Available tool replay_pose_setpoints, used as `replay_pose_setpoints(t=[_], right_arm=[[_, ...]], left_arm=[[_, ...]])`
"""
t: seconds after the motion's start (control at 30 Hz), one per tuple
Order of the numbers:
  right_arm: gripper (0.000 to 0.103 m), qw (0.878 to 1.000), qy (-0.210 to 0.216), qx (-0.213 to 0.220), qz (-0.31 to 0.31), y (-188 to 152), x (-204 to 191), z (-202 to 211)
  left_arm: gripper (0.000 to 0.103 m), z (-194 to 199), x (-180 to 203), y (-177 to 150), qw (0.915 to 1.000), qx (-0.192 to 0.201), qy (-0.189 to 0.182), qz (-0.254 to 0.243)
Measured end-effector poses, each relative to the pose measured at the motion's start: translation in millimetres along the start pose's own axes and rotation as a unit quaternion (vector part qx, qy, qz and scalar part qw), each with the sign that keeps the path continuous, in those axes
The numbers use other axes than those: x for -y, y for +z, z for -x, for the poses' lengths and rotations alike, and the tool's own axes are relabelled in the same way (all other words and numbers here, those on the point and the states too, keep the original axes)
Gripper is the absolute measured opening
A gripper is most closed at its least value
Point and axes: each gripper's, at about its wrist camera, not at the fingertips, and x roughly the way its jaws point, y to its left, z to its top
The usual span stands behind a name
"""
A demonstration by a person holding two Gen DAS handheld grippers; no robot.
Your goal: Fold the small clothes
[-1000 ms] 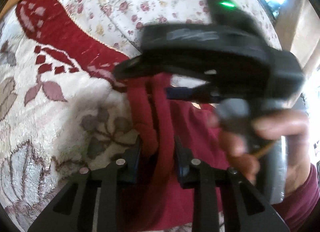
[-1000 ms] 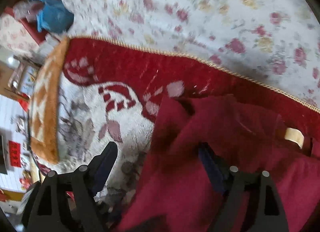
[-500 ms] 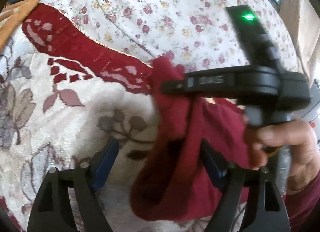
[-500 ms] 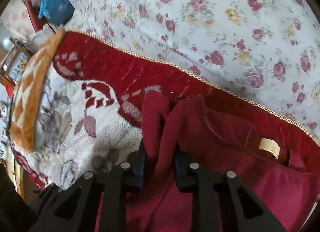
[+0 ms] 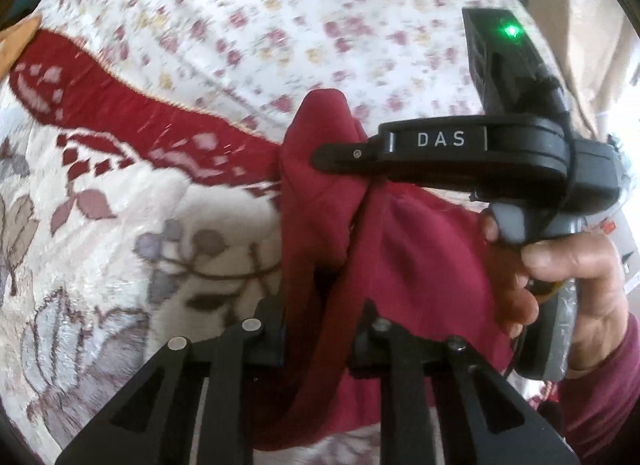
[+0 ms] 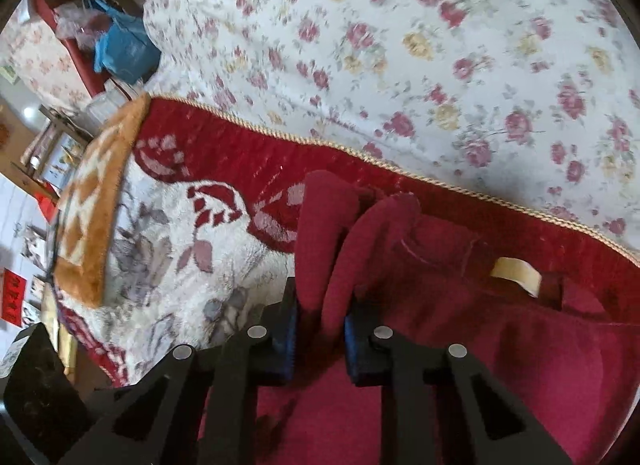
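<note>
Nearest the left wrist camera, the left tongs [image 5: 320, 339] are clamped on a bunched fold of the dark red garment [image 5: 404, 265]; their jaws have just been closing, and the cloth fills the narrow gap between them. The garment rises from there in a gathered ridge and drapes away to the right. Just beyond, the right tongs [image 5: 340, 155] reach in from the right, side on (the letters DAS show on the body), their tip pressed into the upper bunch of the same cloth. A hand [image 5: 560, 285] in a maroon sleeve [image 5: 608, 377] grips their grey handle, and a green light glows on top.

In the right wrist view the right tongs [image 6: 320, 339] are likewise clamped on a fold of the garment [image 6: 480, 345], their jaws having just closed further on it, blue pads [image 6: 286, 345] pressing each side. A pale neck label [image 6: 516, 271] shows further along the cloth.

The garment lies on a plush blanket [image 6: 168, 265] with a red border and gold cord edging, spread over a bed whose floral sheet [image 6: 440, 65] stretches behind. A blue bag [image 6: 124, 49] sits far off at upper left.
</note>
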Motion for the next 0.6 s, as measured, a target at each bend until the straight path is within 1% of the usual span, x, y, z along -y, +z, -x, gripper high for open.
replay_pose_setpoints(t=[0.07, 0.13, 0.17, 0.27, 0.37, 0.47, 0.53, 0.6], right_arm=[[0.020, 1.000, 0.006, 0.011, -0.001, -3.1, 6.8, 17.3], [0.019, 1.000, 0.004, 0.023, -0.002, -9.2, 19.3, 41.8], [0.019, 1.000, 0.002, 0.027, -0.002, -11.6, 25.0, 51.3], [0.018, 0.999, -0.012, 0.040, -0.011, -24.2, 49.5, 83.1], [0.018, 0.998, -0.033, 0.045, -0.034, -42.4, 85.3, 107.1], [0.017, 0.996, -0.046, 0.049, -0.060, -59.5, 122.9, 123.2], [0.017, 0.994, -0.059, 0.046, -0.075, -70.1, 146.2, 125.7], [0.017, 0.992, -0.069, 0.040, -0.096, -79.6, 168.0, 122.0]], left_arm=[[0.019, 5.0, 15.3, 0.5, 0.9999, 0.005, -0.001, -0.009], [0.019, 5.5, 37.0, 1.5, 0.9997, 0.000, -0.019, -0.013], [0.019, 4.8, 48.6, 0.8, 0.9996, -0.003, -0.020, -0.022], [0.019, -4.1, 96.2, -6.3, 0.9977, -0.013, -0.019, -0.064], [0.019, -21.2, 133.5, -11.3, 0.9957, -0.028, -0.023, -0.085], [0.019, -44.1, 169.7, -21.2, 0.9932, -0.043, -0.029, -0.104], [0.019, -61.3, 189.5, -30.6, 0.9916, -0.055, -0.031, -0.112], [0.019, -76.7, 200.7, -37.4, 0.9905, -0.070, -0.033, -0.113]])
